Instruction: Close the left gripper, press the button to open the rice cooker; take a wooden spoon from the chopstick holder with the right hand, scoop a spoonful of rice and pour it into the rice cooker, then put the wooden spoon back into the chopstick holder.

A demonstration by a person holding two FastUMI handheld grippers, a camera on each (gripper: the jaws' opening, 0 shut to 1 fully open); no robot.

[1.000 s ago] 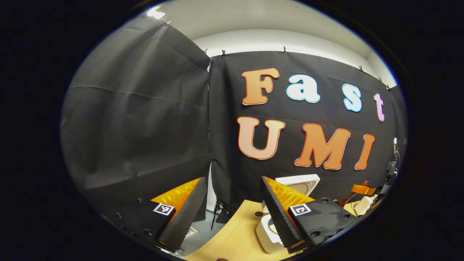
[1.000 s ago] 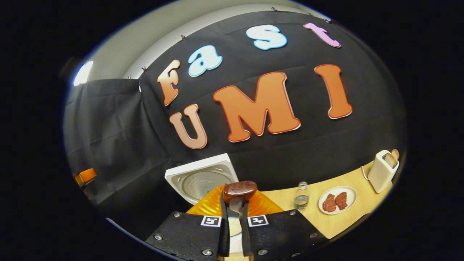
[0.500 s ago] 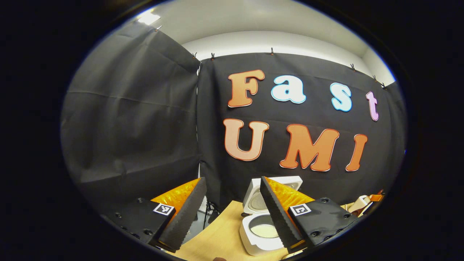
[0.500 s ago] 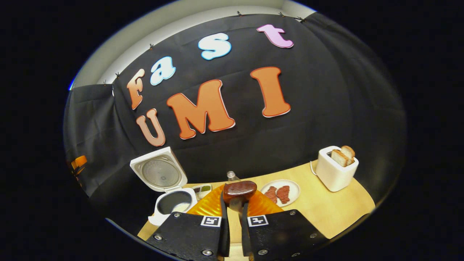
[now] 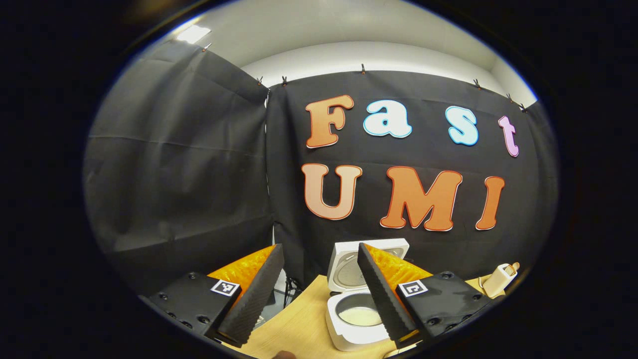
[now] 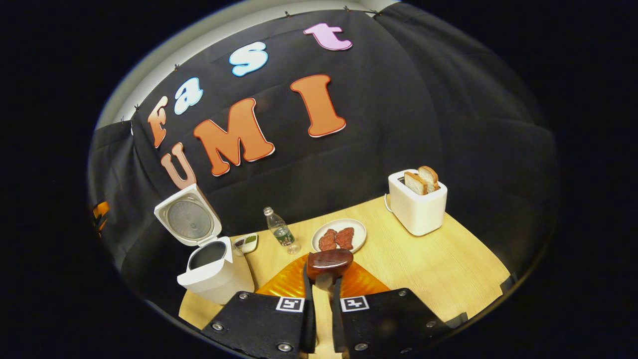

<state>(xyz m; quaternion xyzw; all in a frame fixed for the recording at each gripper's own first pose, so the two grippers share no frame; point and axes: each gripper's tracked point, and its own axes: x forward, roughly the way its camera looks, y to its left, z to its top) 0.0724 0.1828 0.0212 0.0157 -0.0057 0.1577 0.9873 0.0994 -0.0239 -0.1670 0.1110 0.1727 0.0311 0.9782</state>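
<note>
Both fingers of the right gripper (image 6: 319, 284) pinch the wooden spoon (image 6: 329, 263) above the tabletop (image 6: 438, 264). Left gripper (image 5: 319, 294) gapes empty. Rice cooker (image 6: 212, 269) stands lid-up, left.

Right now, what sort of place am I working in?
Likely a mock kitchen counter staged inside a recording booth: a wooden table backed by black cloth carries an open rice cooker, a toaster holding bread slices, and a plate of meat.
</note>
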